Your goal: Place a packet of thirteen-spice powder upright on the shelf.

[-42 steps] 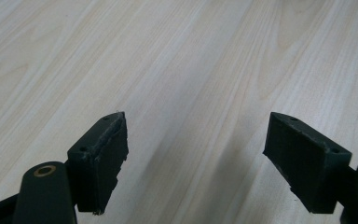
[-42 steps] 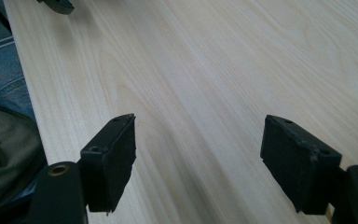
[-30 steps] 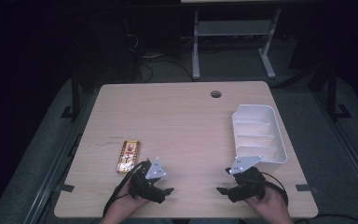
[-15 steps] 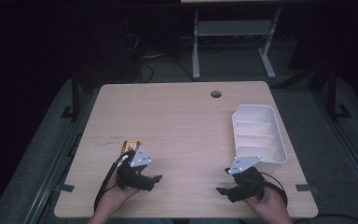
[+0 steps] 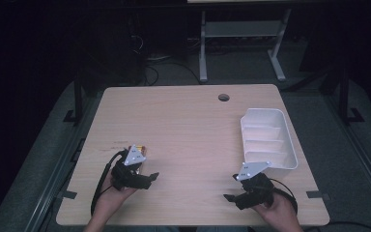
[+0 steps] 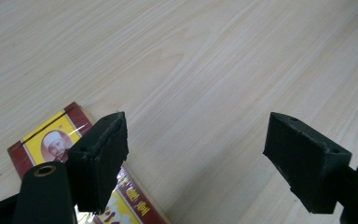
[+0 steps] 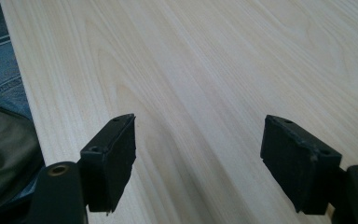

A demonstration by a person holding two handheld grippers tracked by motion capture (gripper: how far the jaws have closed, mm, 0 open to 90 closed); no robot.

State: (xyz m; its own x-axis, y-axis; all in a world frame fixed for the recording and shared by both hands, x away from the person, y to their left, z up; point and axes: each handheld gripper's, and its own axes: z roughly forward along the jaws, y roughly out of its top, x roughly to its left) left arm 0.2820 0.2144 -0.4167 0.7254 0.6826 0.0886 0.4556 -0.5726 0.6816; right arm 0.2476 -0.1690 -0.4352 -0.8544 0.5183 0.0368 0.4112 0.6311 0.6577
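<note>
I am at the reach, not yet the grasp: my left gripper hangs over the near left part of the table with its jaws wide and nothing between them, and the packet lies flat on the wood just beside and partly under my left-hand jaw, outside the gap. To my mind the next move calls for shifting that gripper sideways until the packet sits between the jaws, lowering, then closing on its narrow width. The packet is a flat, glossy wrapper, dark red at the border with a yellow panel, a small printed portrait and some lettering. My right gripper waits low near the table's front edge, jaws wide and empty, with the white tray just beyond it.
</note>
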